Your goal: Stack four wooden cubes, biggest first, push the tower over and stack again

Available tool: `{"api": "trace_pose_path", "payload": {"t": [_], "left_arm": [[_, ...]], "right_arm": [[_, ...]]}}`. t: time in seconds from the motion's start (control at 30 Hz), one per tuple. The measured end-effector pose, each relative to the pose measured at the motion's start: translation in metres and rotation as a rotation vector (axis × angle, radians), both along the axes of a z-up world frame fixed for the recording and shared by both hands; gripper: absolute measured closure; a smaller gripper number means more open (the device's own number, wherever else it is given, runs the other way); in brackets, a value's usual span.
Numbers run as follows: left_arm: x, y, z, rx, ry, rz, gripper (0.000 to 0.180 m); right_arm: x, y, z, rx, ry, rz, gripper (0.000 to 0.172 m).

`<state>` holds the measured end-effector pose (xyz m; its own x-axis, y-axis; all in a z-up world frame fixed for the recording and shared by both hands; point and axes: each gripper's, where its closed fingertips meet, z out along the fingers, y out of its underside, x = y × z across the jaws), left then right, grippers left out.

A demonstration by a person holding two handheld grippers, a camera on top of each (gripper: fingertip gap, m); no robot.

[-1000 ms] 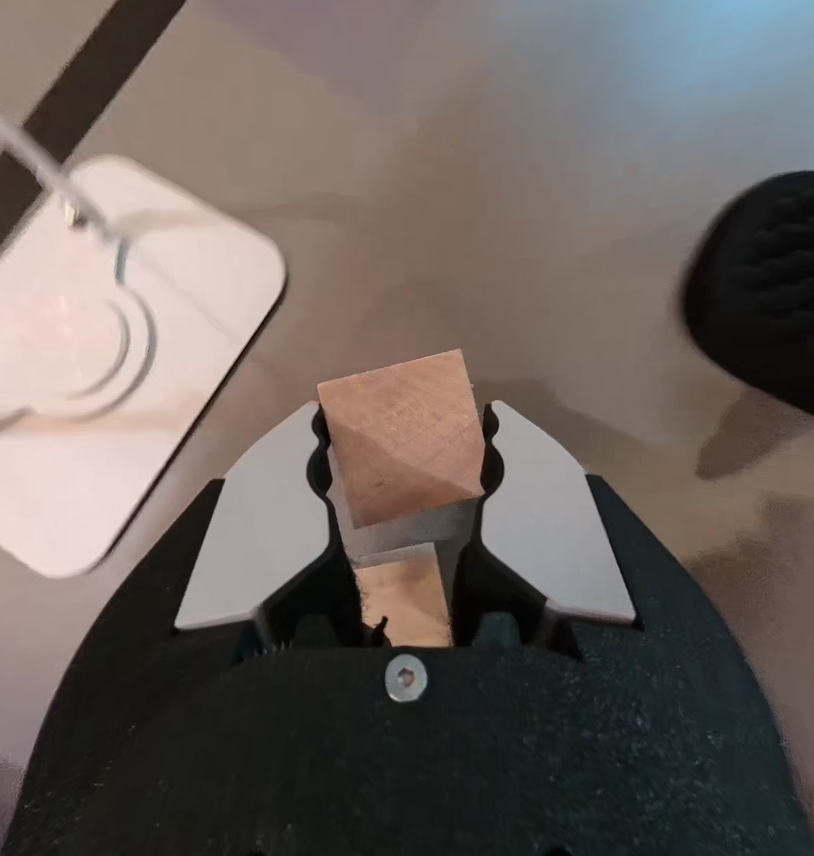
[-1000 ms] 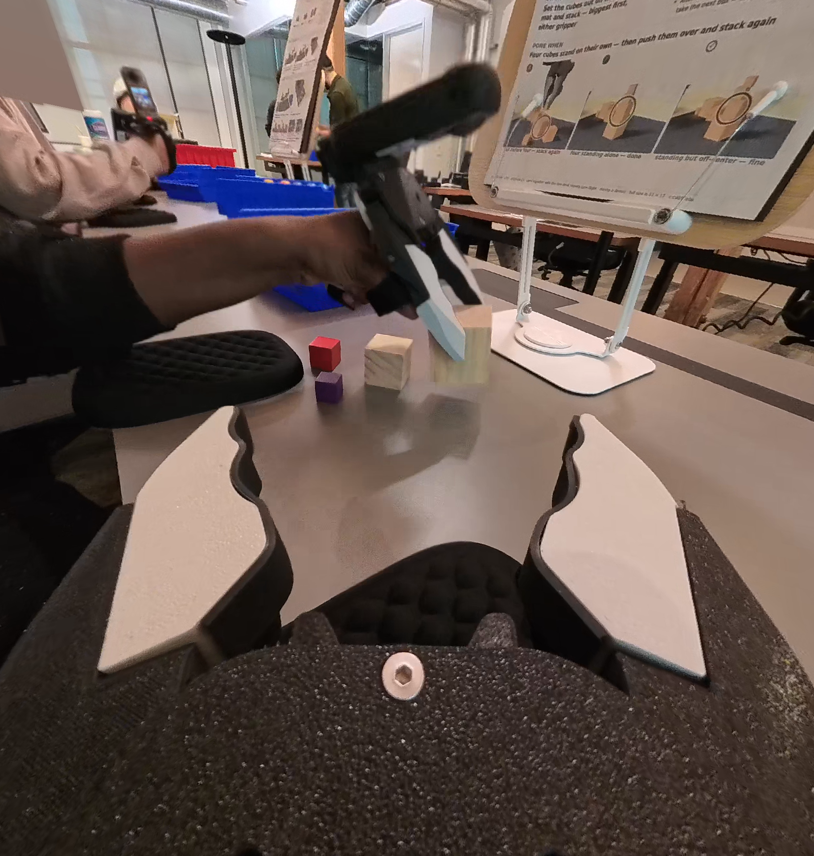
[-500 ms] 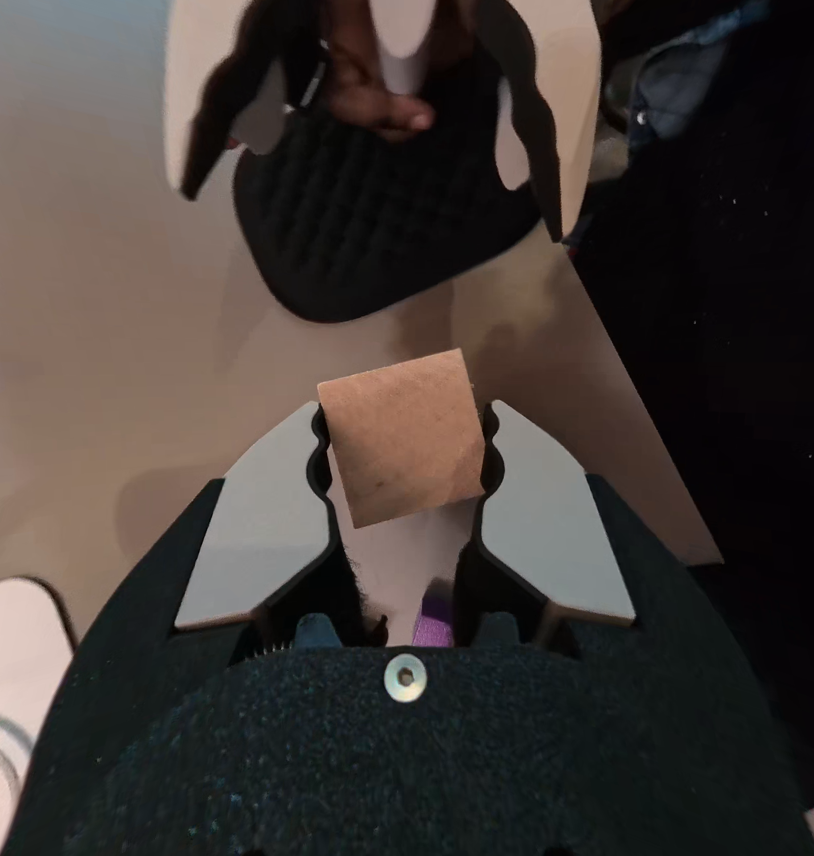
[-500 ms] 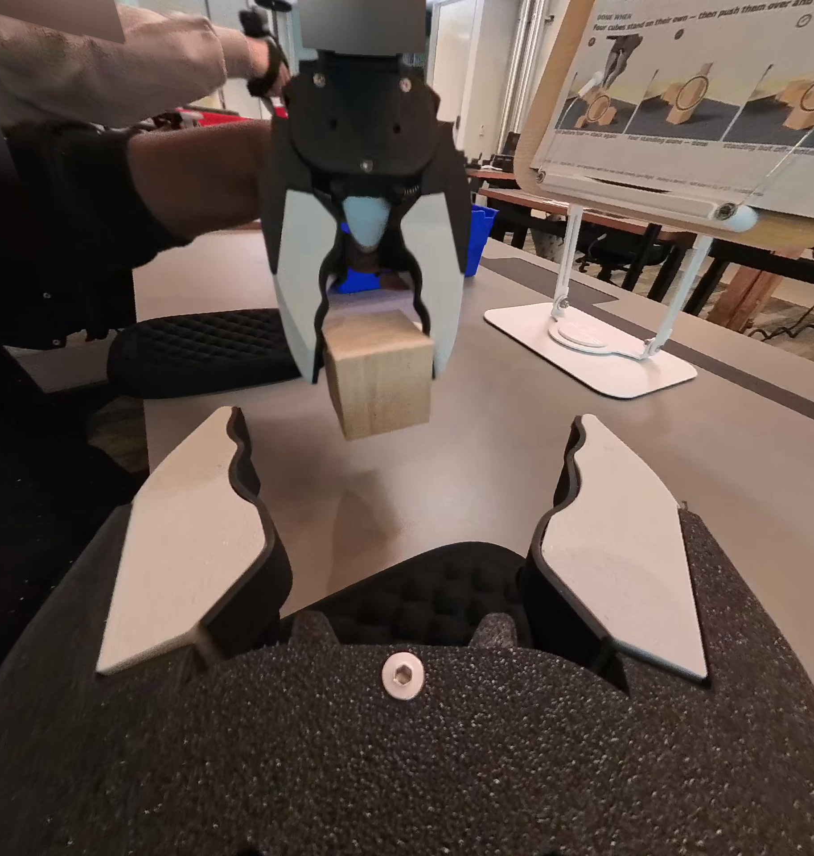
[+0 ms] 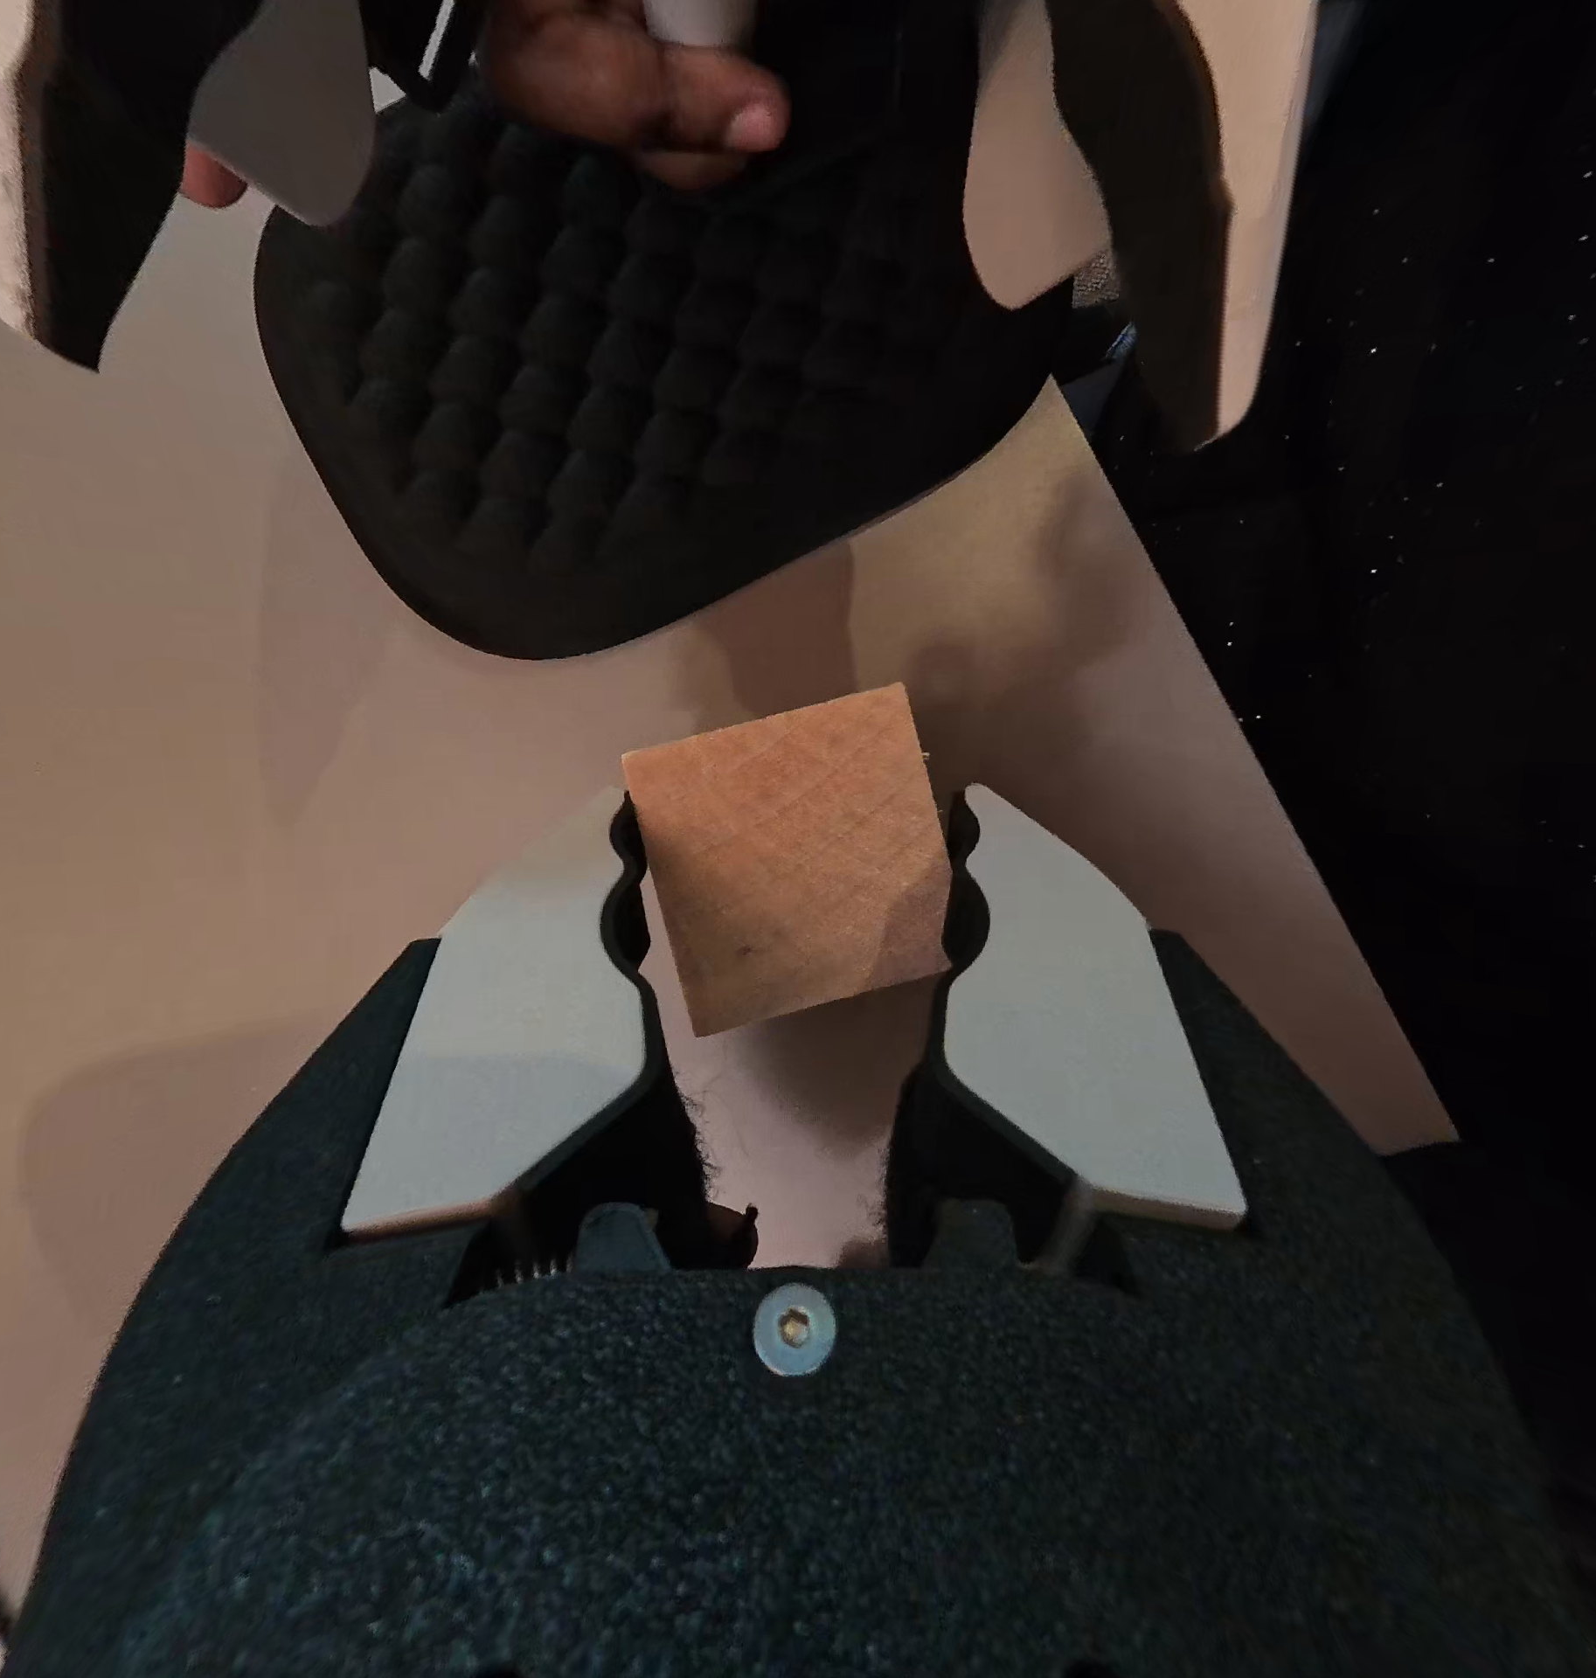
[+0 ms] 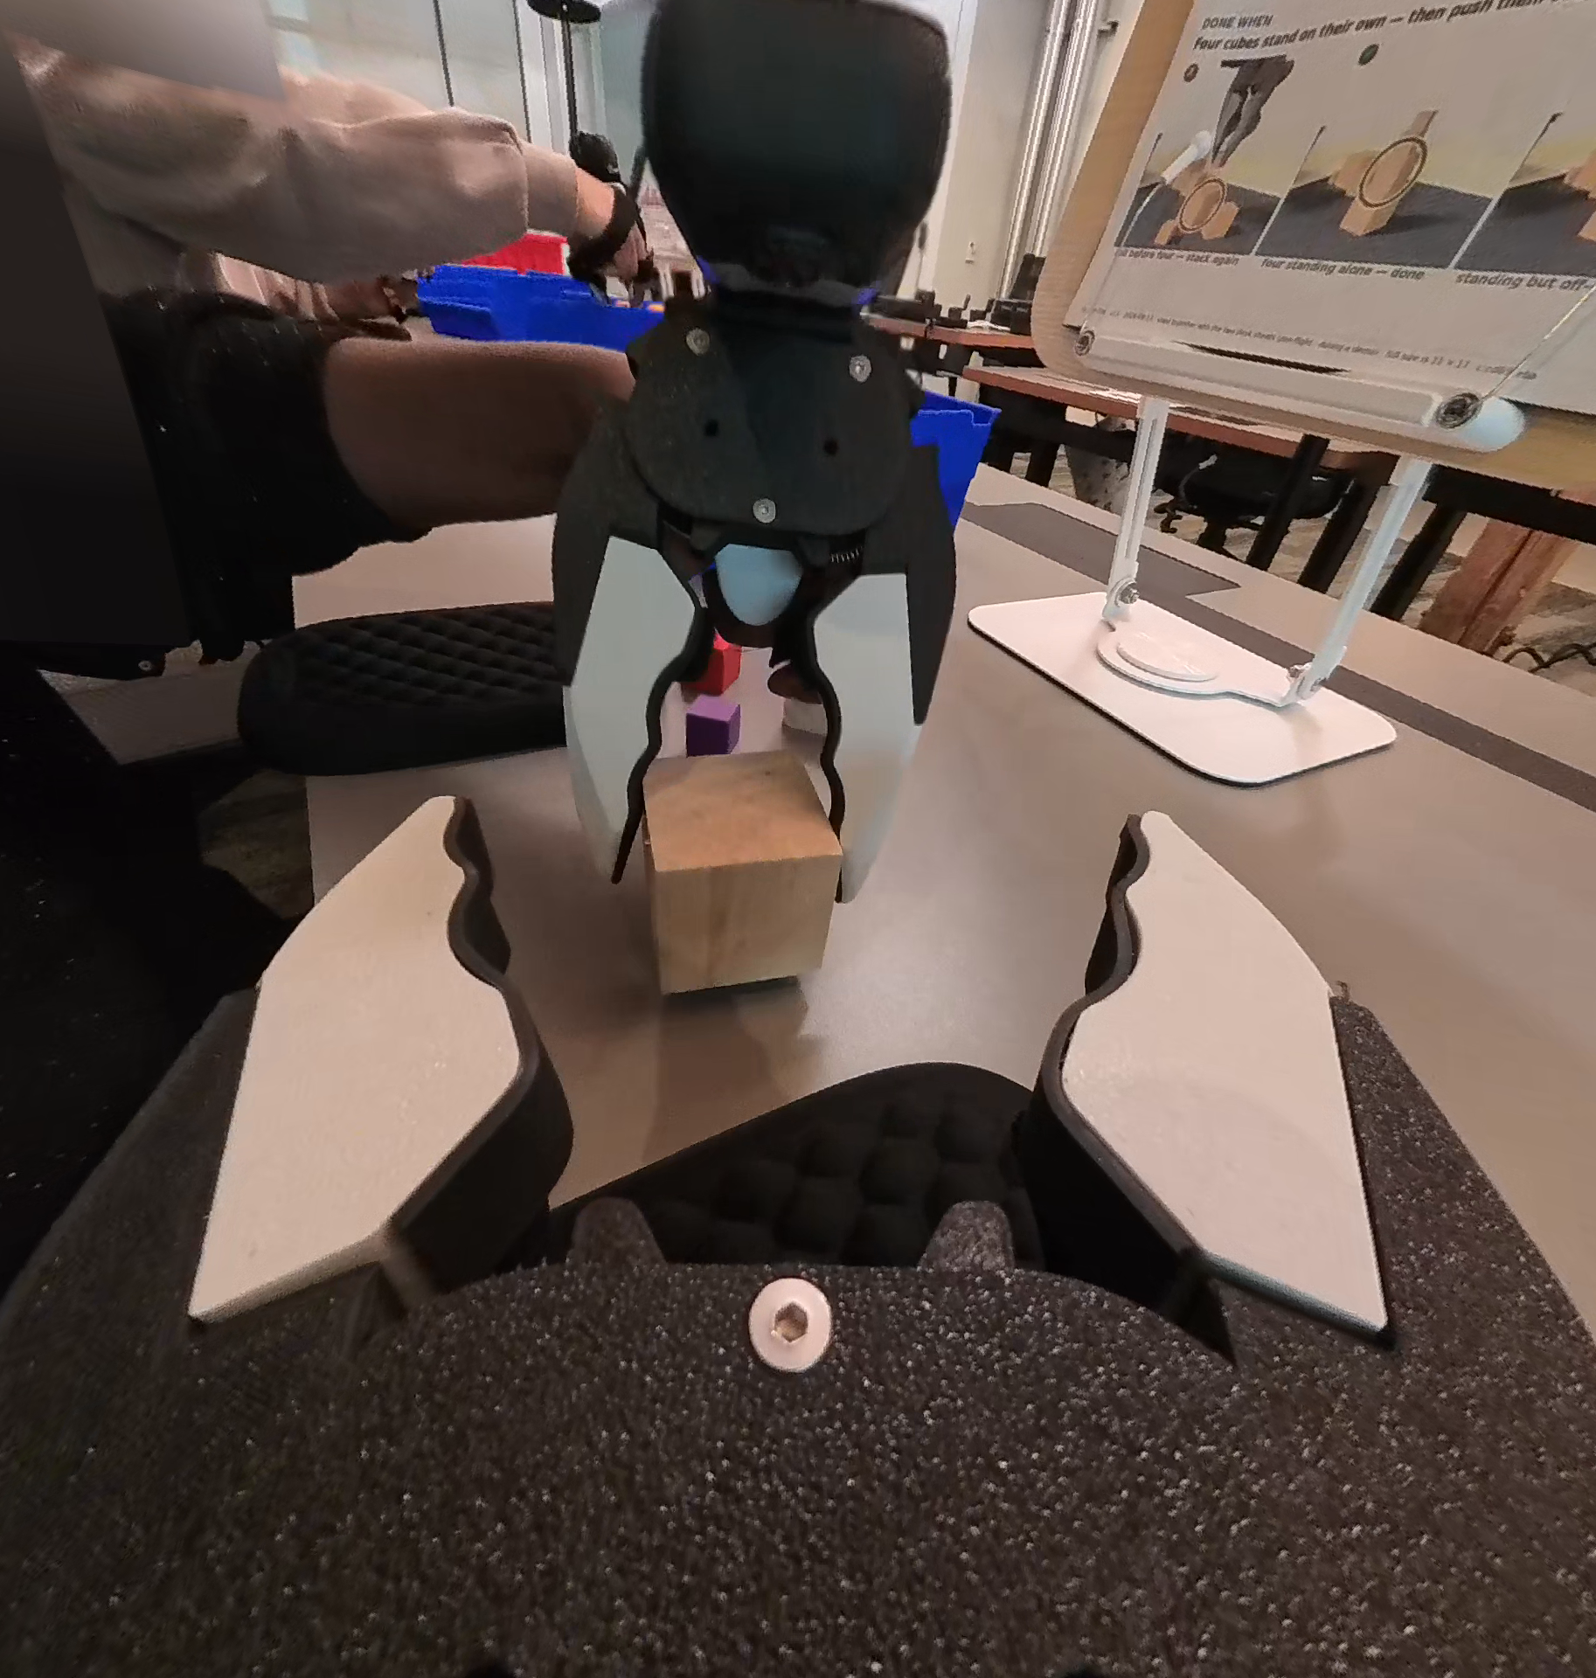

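Observation:
My left gripper (image 5: 790,799) is shut on a plain wooden cube (image 5: 785,863), both pads pressed on its sides. In the right wrist view the left gripper (image 6: 735,881) points straight down and holds the cube (image 6: 740,899) low at the grey table (image 6: 1003,908); I cannot tell whether it touches. My right gripper (image 6: 794,817) is open and empty, just in front of the cube, over a black padded mat (image 6: 867,1171). One of its pale fingers (image 5: 1021,182) shows at the top of the left wrist view.
A red cube (image 6: 717,667) and a purple cube (image 6: 711,726) sit behind the left gripper. A second black mat (image 6: 395,681) lies at the left. A white stand base (image 6: 1185,690) with a tilted board (image 6: 1366,182) stands at the right. Blue bins (image 6: 522,304) are behind. The tips of one gripper are about 8 cm away from the tips of the other.
My left gripper has swung the cube away from the white stand toward the right gripper and lowered it to the table. The grasp has held. The right gripper has stayed open.

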<state>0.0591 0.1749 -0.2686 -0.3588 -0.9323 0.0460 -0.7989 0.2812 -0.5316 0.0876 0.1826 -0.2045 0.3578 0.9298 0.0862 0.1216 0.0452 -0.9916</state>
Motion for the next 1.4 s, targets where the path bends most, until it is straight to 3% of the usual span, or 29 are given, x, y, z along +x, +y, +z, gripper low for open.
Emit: {"api": "trace_pose_path", "payload": {"t": [0.33, 0.47, 0.57, 0.67, 0.73, 0.8, 1.07, 1.2, 1.3, 1.4], "left_arm": [[0.0, -0.004, -0.008, -0.055, -0.023, -0.006, 0.116], [-0.01, -0.006, 0.015, -0.194, -0.019, 0.072, 0.091], [-0.032, 0.037, 0.047, -0.025, -0.073, 0.266, 0.093], [-0.074, 0.097, 0.077, 0.169, -0.102, 0.645, 0.104], [-0.107, 0.121, 0.082, 0.223, -0.071, 0.871, 0.109], [-0.127, 0.121, 0.073, 0.192, -0.017, 0.963, 0.111], [-0.147, 0.101, 0.01, 0.023, 0.136, 0.976, 0.105], [-0.149, 0.104, -0.007, -0.002, 0.144, 0.995, 0.106], [-0.149, 0.104, -0.016, -0.015, 0.155, 0.988, 0.111], [-0.145, 0.101, -0.018, -0.04, 0.144, 0.95, 0.133]], "right_arm": [[0.0, 0.0, 0.0, 0.002, -0.004, 0.002, 0.046], [0.0, 0.0, 0.001, 0.001, 0.004, -0.001, 0.046], [0.001, 0.0, 0.001, 0.001, 0.006, -0.002, 0.046], [0.0, 0.001, 0.0, 0.003, -0.002, -0.007, 0.046], [0.0, 0.001, -0.001, 0.003, -0.008, -0.008, 0.046], [-0.001, 0.001, -0.001, 0.004, -0.011, -0.01, 0.046], [-0.001, 0.001, -0.002, 0.011, -0.021, -0.013, 0.046], [-0.001, 0.001, -0.002, 0.008, -0.02, -0.014, 0.046], [-0.001, 0.001, -0.001, 0.003, -0.014, -0.013, 0.046], [-0.001, 0.001, -0.001, 0.003, -0.011, -0.014, 0.047]]}}
